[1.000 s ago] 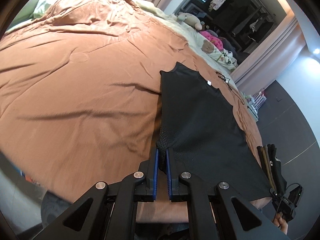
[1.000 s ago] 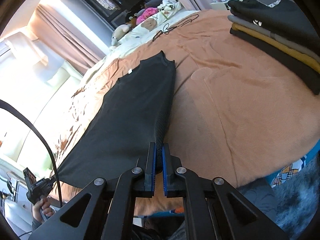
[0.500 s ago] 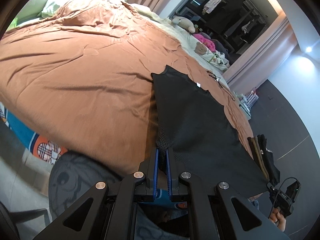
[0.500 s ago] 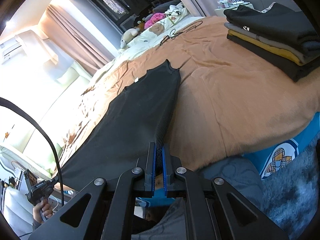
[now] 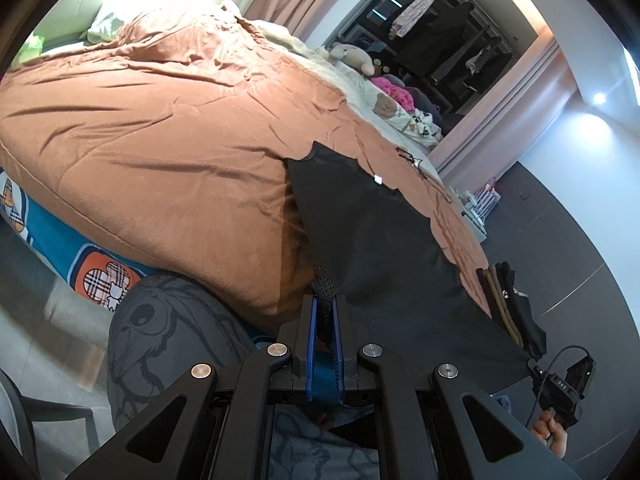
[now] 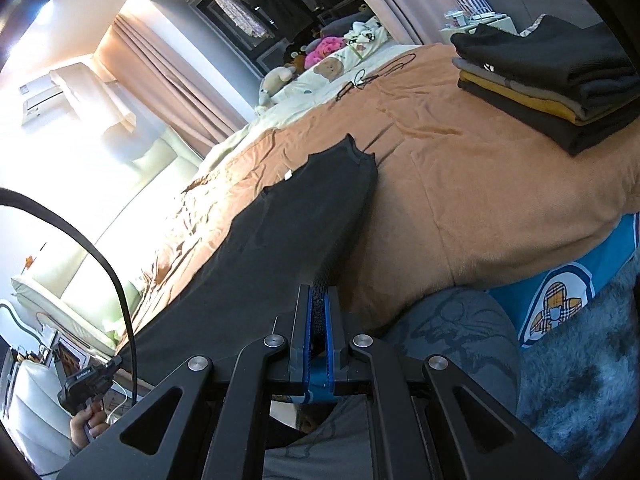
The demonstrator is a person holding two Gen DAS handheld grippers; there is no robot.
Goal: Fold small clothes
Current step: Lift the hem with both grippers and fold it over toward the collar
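Holding: your left claw is clamped on one bottom corner of the black top, and your right claw is clamped on the other corner, mesh cloth pinched between the blue pads in both views.
Change since a second ago: you have drawn both claws back off the bed; the blue sheet under the cover and the grey printed cloth on your lap now fill the lower part of each view, where a second ago only orange cover lay below the claws.
Change in the top: its hem has come off the mattress edge with your claws and hangs stretched between them; the neck end has slid nearer the edge of the bed.
Place of the top: spread lengthwise on the orange cover, neck and shoulder straps far from you, hem at your claws, past the bed's near edge.
Look of the top: black, sleeveless, flat and taut with few wrinkles, a small white tag at the neckline, open mesh weave at the gripped corners.
Nearby: a pile of folded clothes sits on the bed to your right, well apart from the top.
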